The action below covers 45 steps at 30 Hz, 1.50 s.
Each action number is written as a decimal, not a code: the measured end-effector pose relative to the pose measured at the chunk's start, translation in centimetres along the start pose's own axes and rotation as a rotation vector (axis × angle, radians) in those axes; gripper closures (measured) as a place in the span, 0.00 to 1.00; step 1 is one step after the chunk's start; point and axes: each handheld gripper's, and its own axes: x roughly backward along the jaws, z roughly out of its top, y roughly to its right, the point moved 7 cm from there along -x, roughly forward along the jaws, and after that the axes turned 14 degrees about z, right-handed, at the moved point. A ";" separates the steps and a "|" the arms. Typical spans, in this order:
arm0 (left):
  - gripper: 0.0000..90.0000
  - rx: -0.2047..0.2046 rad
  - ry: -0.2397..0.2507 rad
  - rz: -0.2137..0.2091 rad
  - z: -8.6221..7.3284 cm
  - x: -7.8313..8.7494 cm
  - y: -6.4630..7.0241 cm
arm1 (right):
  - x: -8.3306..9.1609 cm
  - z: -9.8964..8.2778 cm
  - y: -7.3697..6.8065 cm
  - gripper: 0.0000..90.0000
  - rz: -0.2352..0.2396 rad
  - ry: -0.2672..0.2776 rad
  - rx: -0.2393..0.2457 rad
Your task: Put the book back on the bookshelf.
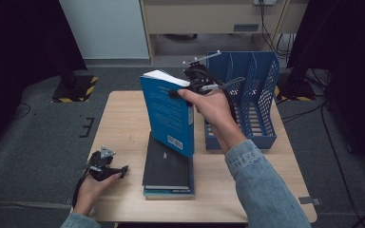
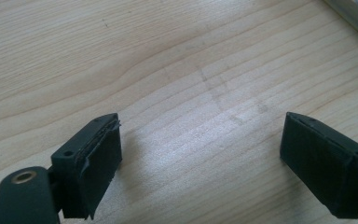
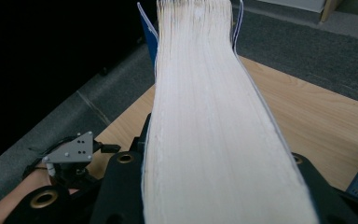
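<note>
A blue book (image 1: 168, 116) stands tilted above the table, its lower corner over a flat stack of books (image 1: 167, 171). My right gripper (image 1: 183, 90) is shut on its upper edge. In the right gripper view the book's pale page edge (image 3: 205, 102) runs up between the two black jaws of that gripper (image 3: 212, 161). My left gripper (image 1: 119, 171) rests low at the table's front left, apart from the stack. Its jaws (image 2: 203, 121) stand wide open over bare wood with nothing between them.
A blue file rack (image 1: 247, 95) with upright dividers stands at the table's back right, just behind my right hand. A dark book tops the flat stack. The wooden table (image 1: 123, 123) is bare to the left. The floor around is dark grey carpet.
</note>
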 end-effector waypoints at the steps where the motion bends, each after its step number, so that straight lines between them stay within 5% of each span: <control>1: 0.12 0.008 -0.001 -0.001 0.0 0.0 0.0 | 0.2 0.1 0.1 0.67 -0.001 0.006 -0.002; 15: 0.02 0.036 0.040 -0.017 -0.4 -0.4 0.2 | 2.6 0.6 0.8 0.67 -0.029 0.048 -0.023; 45: 0.02 0.039 0.042 -0.020 -0.5 -0.3 0.4 | 6.6 -0.5 3.6 0.67 -0.080 0.128 -0.106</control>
